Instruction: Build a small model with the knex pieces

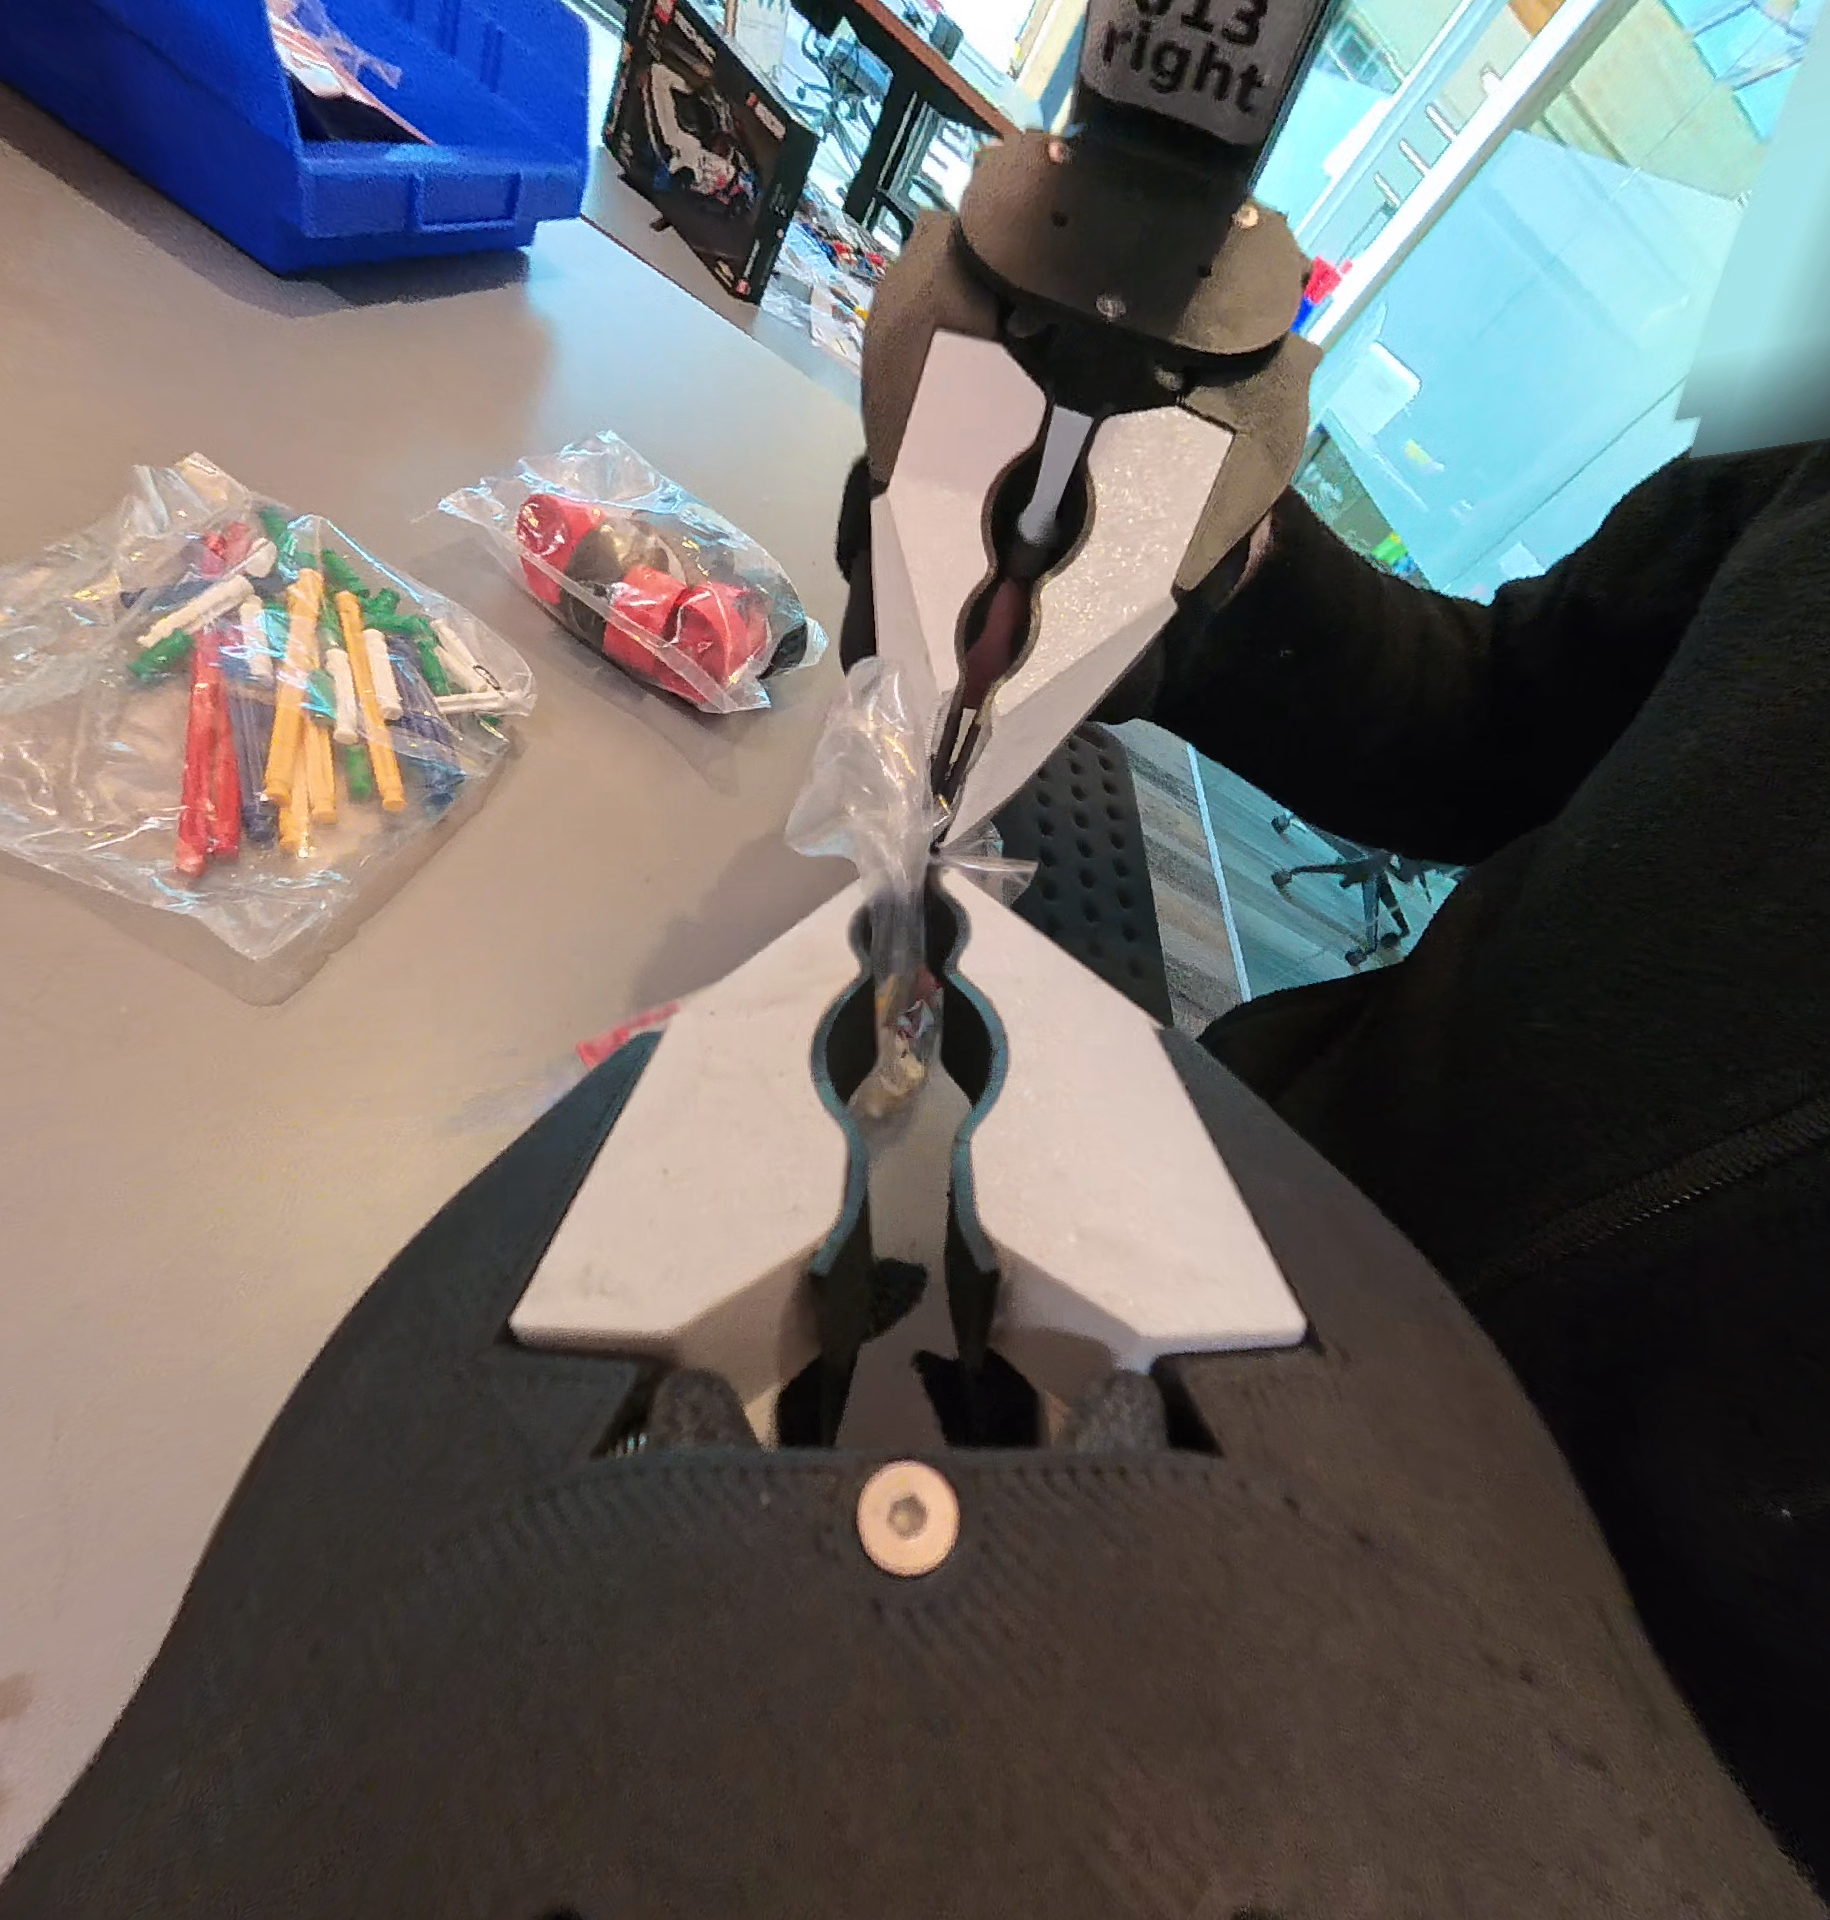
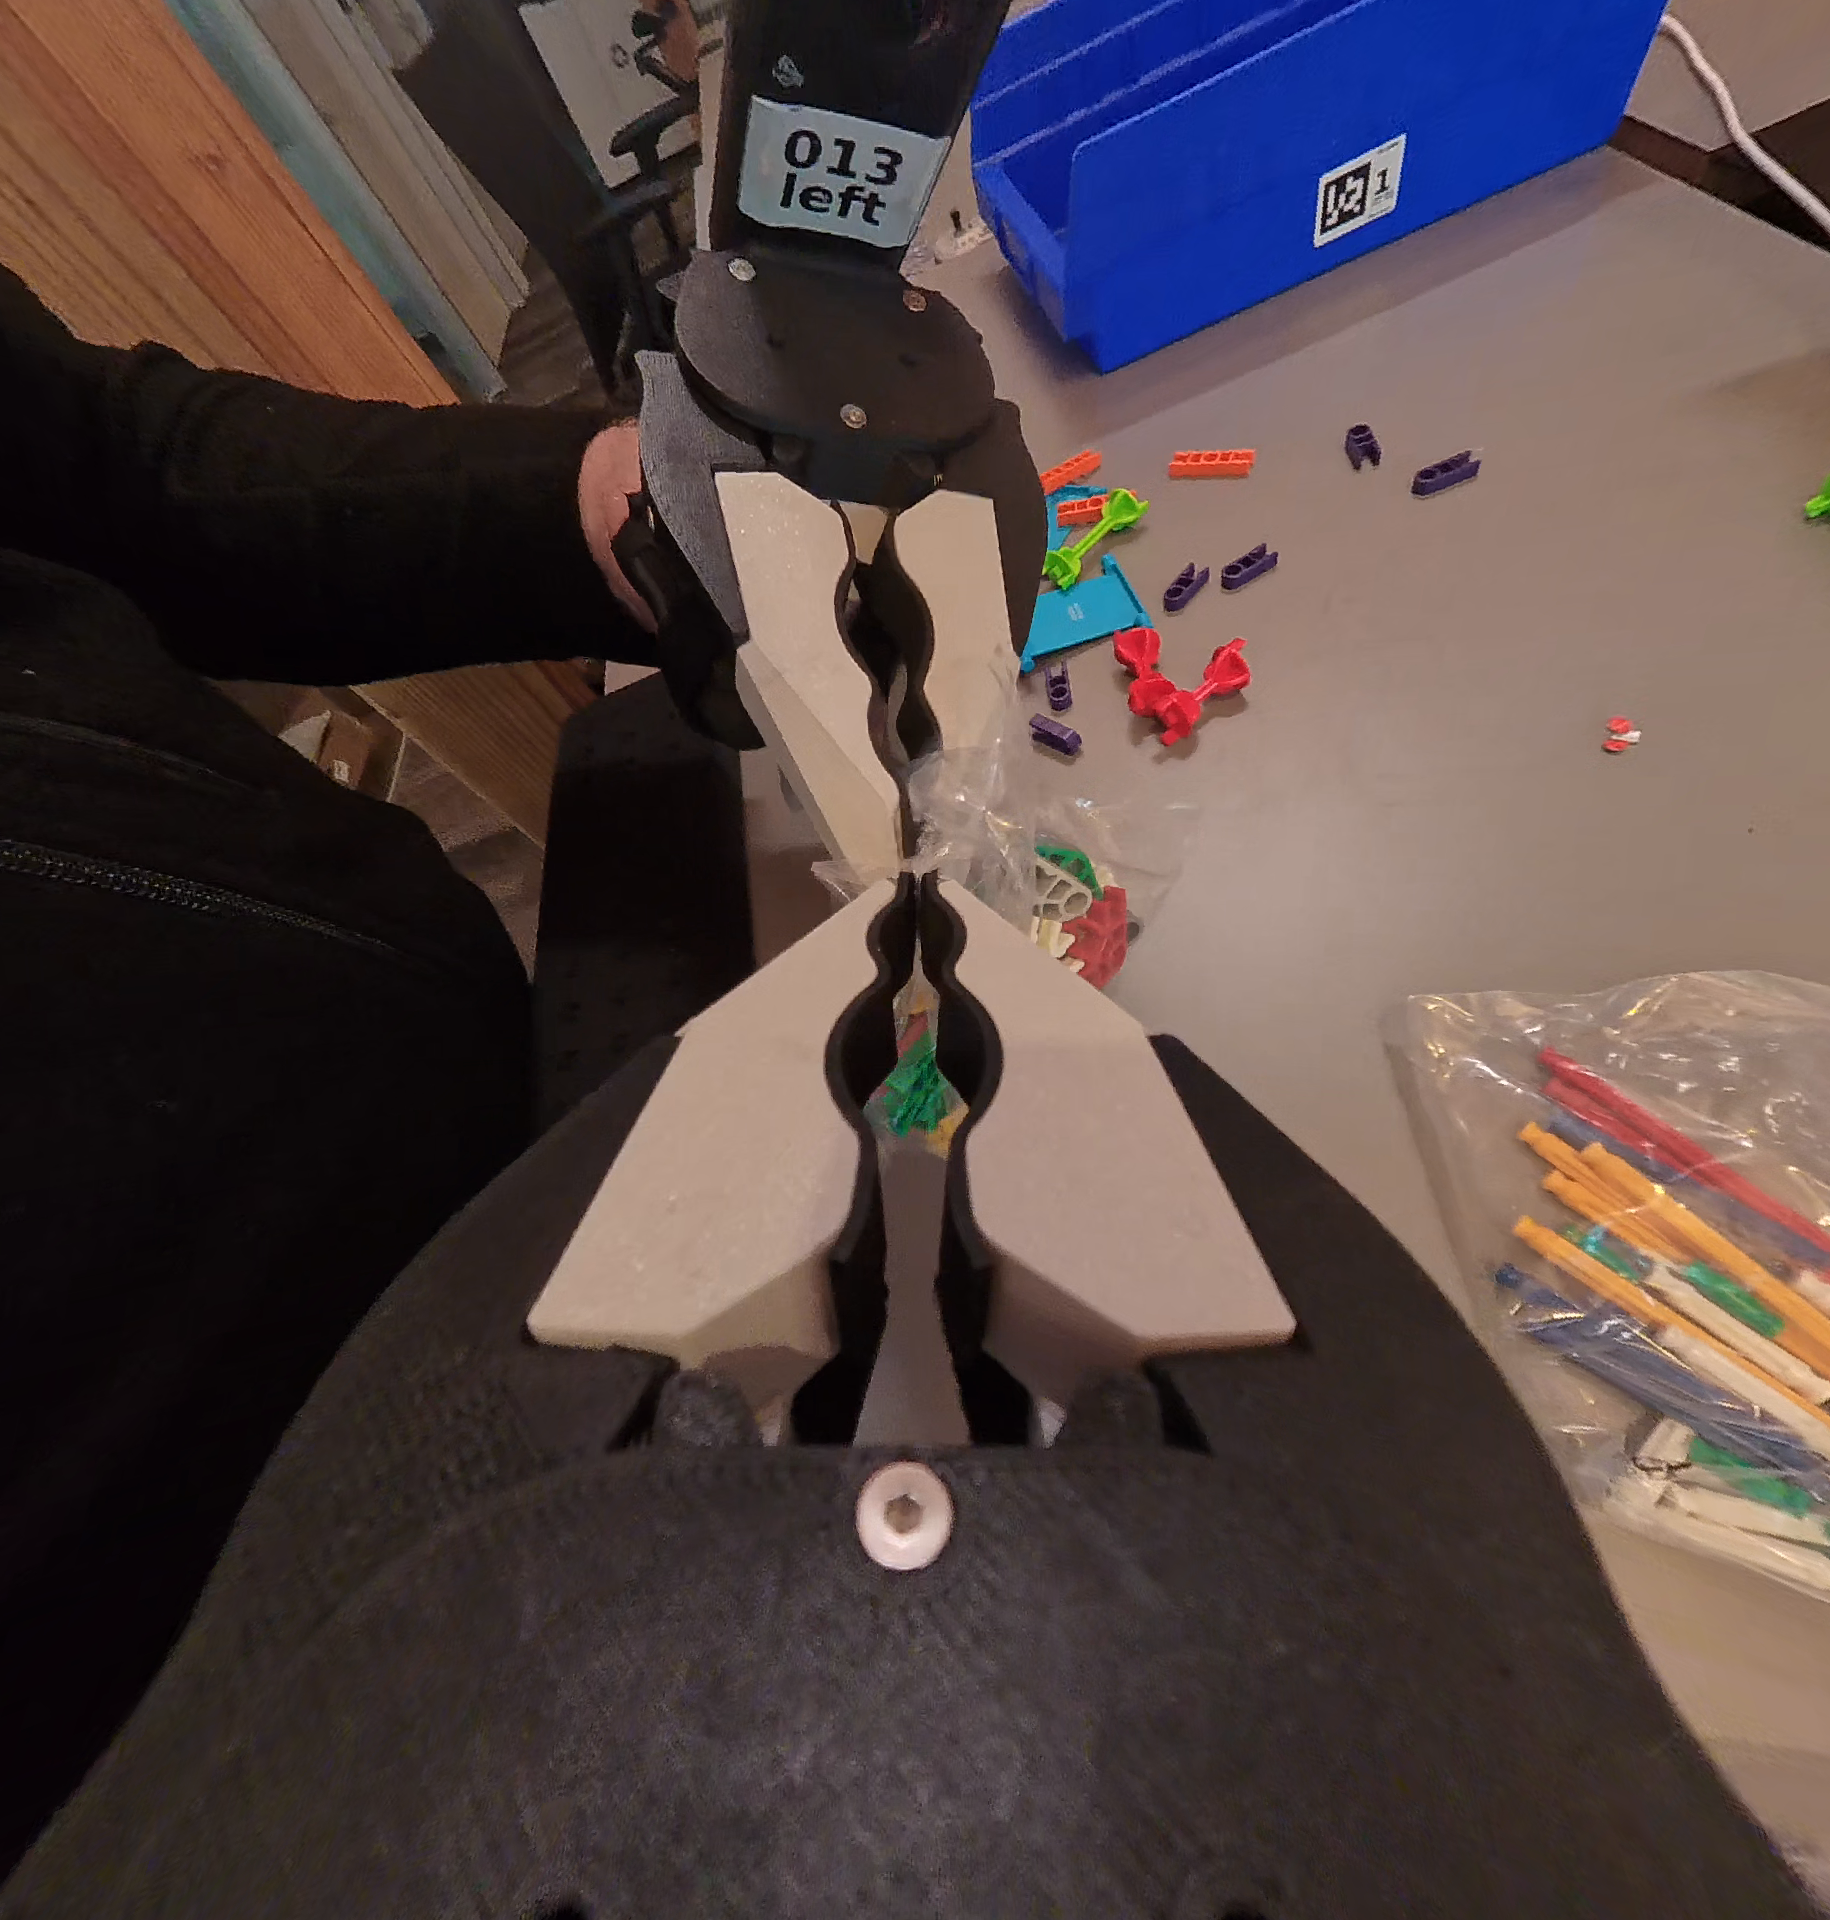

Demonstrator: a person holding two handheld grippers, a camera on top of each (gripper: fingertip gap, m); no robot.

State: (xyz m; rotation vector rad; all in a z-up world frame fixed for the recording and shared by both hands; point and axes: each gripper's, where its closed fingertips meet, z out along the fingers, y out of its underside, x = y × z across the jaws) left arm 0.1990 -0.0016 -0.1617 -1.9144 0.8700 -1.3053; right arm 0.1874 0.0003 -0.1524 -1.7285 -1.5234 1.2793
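Note:
My left gripper [image 1: 926, 881] and my right gripper [image 2: 911, 881] meet tip to tip over the table's near edge. Both are shut on the top edge of one small clear plastic bag [image 1: 869, 764]. In the right wrist view the bag [image 2: 1072, 883] hangs to the right of the tips, with green, red and white connector pieces inside. The right gripper [image 1: 950, 810] comes down from the top in the left wrist view. The left gripper [image 2: 906, 826] does the same in the right wrist view. A strip of the bag's film is stretched between the two pairs of tips.
On the grey table [image 1: 371, 1039] lie a clear bag of coloured rods [image 1: 267, 675] and a bag of red and black pieces [image 1: 651, 592]. A blue bin [image 2: 1254, 156] stands at the back, with loose small parts [image 2: 1181, 675] near it. A black chair [image 1: 1087, 862] is below the grippers. Left and right tips are no more than a few centimetres apart.

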